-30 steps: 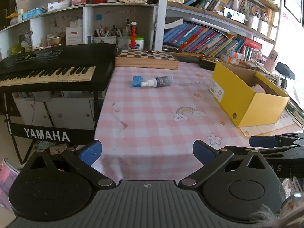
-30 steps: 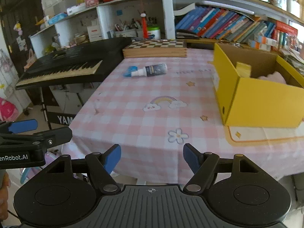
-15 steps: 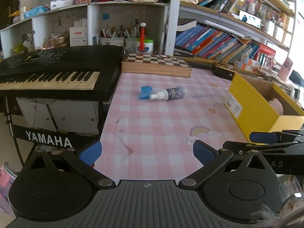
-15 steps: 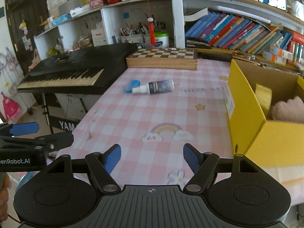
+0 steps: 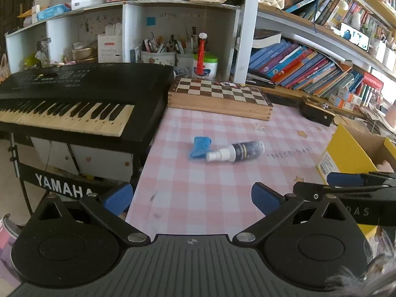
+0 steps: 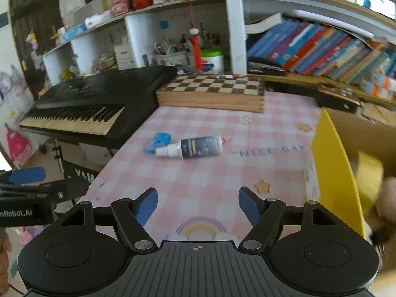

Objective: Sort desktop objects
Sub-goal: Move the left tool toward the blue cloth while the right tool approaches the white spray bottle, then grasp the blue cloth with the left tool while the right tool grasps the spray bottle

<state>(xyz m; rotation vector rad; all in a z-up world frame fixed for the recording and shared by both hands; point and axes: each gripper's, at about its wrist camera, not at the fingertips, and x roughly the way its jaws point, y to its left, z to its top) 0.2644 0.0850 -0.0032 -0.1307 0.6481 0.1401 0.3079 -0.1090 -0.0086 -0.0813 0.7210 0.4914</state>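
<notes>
Nearby, a keyboard (image 5: 74, 99) and chessboard (image 5: 220, 96) flank the spray bottle (image 5: 237, 151).

Yellow box (image 6: 331, 173) cut by frame edge, contents blurred

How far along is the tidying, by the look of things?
Possibly begun: something pink already lies in the yellow box. Nothing is in hand; the left tool and the right tool are both open and empty. Left to do: the spray bottle and the blue piece beside it lie on the tablecloth.
</notes>
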